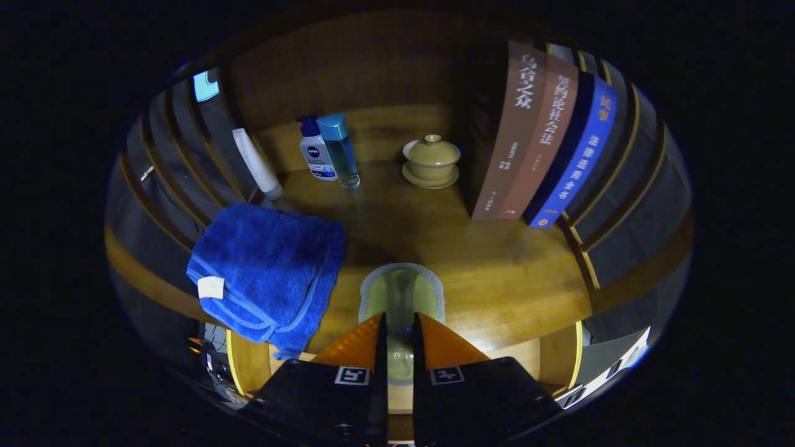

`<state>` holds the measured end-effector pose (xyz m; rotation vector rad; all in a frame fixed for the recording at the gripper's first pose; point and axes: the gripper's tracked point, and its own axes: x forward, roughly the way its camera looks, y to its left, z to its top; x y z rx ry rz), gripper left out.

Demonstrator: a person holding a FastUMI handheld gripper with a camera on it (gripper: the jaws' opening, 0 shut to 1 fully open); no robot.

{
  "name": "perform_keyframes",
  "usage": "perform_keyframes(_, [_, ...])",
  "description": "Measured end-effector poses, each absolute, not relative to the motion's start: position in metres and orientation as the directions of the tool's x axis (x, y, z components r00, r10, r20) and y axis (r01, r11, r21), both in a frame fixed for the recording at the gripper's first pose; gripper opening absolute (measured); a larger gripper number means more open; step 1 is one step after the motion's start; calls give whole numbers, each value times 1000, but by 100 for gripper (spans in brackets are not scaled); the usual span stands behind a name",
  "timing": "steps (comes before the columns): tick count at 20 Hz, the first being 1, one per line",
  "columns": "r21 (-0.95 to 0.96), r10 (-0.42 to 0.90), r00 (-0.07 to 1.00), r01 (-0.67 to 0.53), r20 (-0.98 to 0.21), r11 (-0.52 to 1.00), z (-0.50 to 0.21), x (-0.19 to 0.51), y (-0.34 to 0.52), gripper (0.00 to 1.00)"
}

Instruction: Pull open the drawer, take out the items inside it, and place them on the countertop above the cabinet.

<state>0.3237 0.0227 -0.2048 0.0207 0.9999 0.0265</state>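
Pale-green bottle point(400, 298) is being pinched between the claw's point(399, 329) nearly closed fingers, its long axis running straight ahead along them, over the desk point(497, 261); bare wood beyond, between towel point(267, 273) and books point(540, 136), is judged the set-down spot.

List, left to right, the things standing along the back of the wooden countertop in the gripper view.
White tube → white pump bottle with blue cap → clear blue-capped bottle → olive lidded ceramic cup on its saucer → row of upright books.
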Motion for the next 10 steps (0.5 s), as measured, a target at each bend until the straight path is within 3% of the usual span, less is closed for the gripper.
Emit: perform_keyframes(10, [75,96,501,-62,-860,995,-220,352,28,22])
